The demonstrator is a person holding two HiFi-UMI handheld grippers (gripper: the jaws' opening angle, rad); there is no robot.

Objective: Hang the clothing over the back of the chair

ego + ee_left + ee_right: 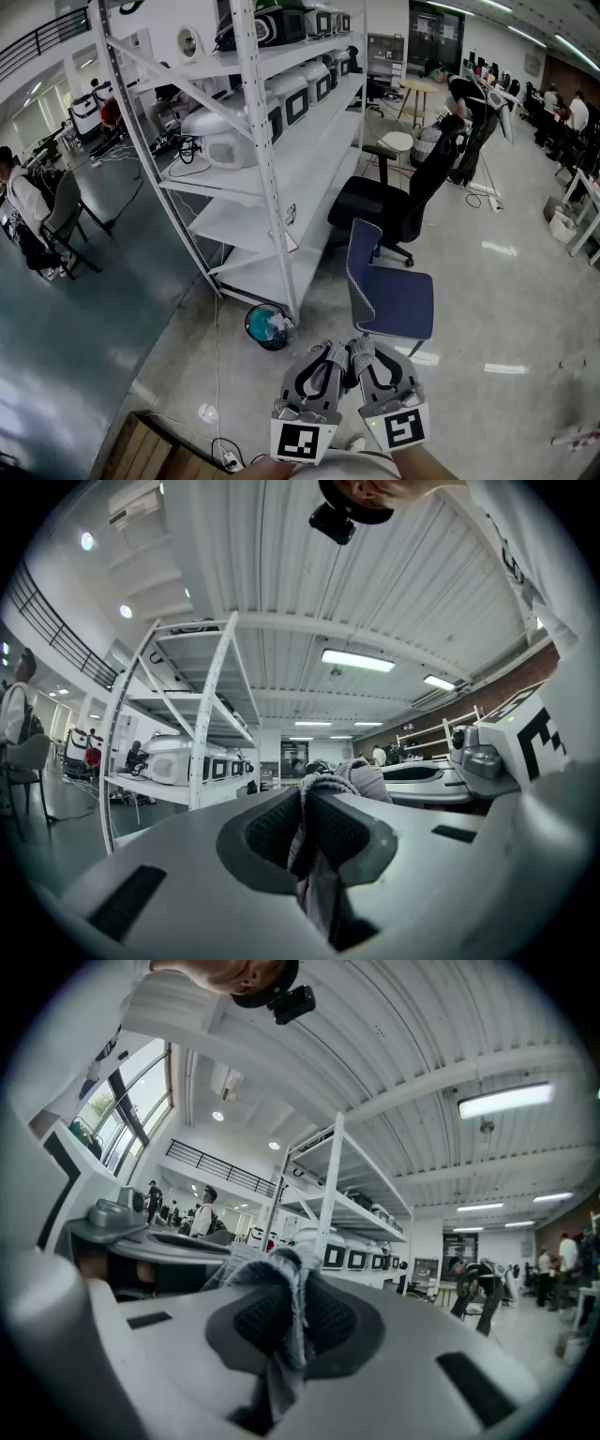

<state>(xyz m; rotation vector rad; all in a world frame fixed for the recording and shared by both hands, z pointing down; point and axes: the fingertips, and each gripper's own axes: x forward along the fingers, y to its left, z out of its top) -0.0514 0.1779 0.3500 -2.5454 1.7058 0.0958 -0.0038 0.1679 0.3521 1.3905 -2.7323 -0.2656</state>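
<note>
In the head view my left gripper [329, 353] and right gripper [365, 351] are held side by side, low in the frame and pointing level. Each is shut on a fold of grey clothing [346, 349]; only small bunches of it show at the fingertips. In the left gripper view the left gripper [306, 825] pinches the grey clothing [364, 779] between its dark pads. The right gripper view shows the right gripper [287, 1322] clamping the frayed grey clothing [275, 1275]. The blue chair [391, 294] stands just ahead of both grippers, its back [361, 264] toward the shelving.
A tall white shelving rack [265, 159] loaded with appliances stands ahead on the left. A teal bin [269, 326] sits at its foot. Behind the blue chair is a black office chair [398, 202]. A wooden surface [150, 454] is at the lower left. People work at desks far off.
</note>
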